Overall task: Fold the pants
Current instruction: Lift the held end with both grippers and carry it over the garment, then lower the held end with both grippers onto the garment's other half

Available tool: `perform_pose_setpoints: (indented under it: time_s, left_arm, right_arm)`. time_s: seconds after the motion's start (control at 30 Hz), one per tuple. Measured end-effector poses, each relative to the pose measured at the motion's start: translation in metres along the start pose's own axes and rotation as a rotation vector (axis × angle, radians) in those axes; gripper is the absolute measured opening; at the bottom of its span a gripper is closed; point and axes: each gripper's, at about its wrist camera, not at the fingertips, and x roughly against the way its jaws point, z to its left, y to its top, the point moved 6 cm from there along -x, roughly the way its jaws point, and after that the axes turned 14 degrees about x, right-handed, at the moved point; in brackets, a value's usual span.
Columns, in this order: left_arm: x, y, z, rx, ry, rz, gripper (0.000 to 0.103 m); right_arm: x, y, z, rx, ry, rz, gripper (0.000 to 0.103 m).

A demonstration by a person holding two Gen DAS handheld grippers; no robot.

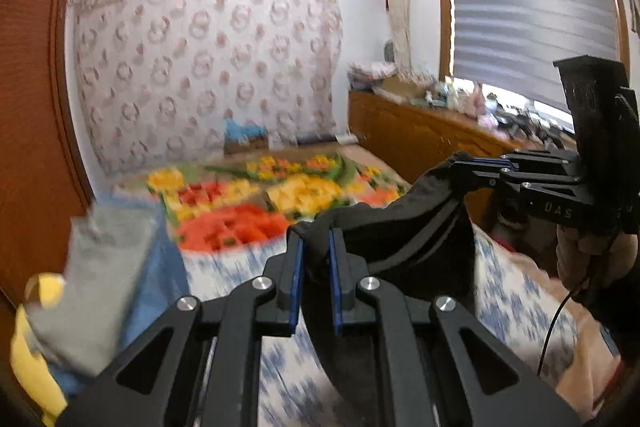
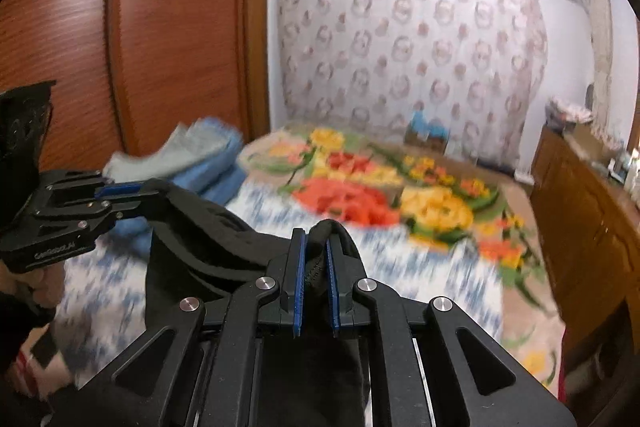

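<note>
Both tools clamped tight: left tool (image 1: 316, 247) and right tool (image 2: 316, 251) each pinch the black pants (image 1: 384, 223), stretched, sagging above the bed (image 1: 248, 267).

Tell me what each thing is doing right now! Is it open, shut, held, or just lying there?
Left hand-held gripper: shut on the black pants.
Right hand-held gripper: shut on the black pants.
Black pants: held up, stretched between both grippers, above the bed.
Bed: covered with a blue-patterned sheet.
Flowery blanket: lying spread on the bed.
Blue and grey cloth pile: lying at the bed's edge.
Window blind: pulled mostly down.
Wardrobe door: shut.
</note>
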Motion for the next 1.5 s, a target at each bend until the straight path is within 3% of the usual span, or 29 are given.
perform_pose_setpoints:
  time_s: [0.13,0.27,0.33,0.53,0.77,1.33,1.5]
  left_arm:
    - [0.013,0.045,-0.006,-0.039,-0.001,-0.095,0.009]
    - [0.015,0.05,-0.002,-0.062,0.015,-0.106,0.009]
    - [0.011,0.036,0.005,-0.063,0.026,-0.075,0.009]
    - [0.002,-0.048,0.025,-0.036,0.058,0.08,0.009]
    - [0.019,-0.106,0.013,-0.002,0.04,0.155,0.009]
    - [0.045,-0.198,0.016,0.07,0.046,0.273,0.01]
    - [0.038,-0.209,0.02,0.092,0.056,0.303,0.011]
  right_arm:
    - [0.012,0.044,-0.023,-0.001,-0.055,-0.112,0.007]
    - [0.013,0.058,-0.029,0.003,-0.071,-0.146,0.007]
    - [0.006,0.046,-0.025,0.0,-0.052,-0.117,0.007]
    - [-0.015,-0.023,0.02,0.015,0.031,0.05,0.007]
    - [-0.007,-0.08,0.062,0.003,0.1,0.171,0.007]
    - [0.013,-0.157,0.119,-0.099,0.164,0.254,0.007]
    - [0.009,-0.172,0.124,-0.136,0.159,0.265,0.007]
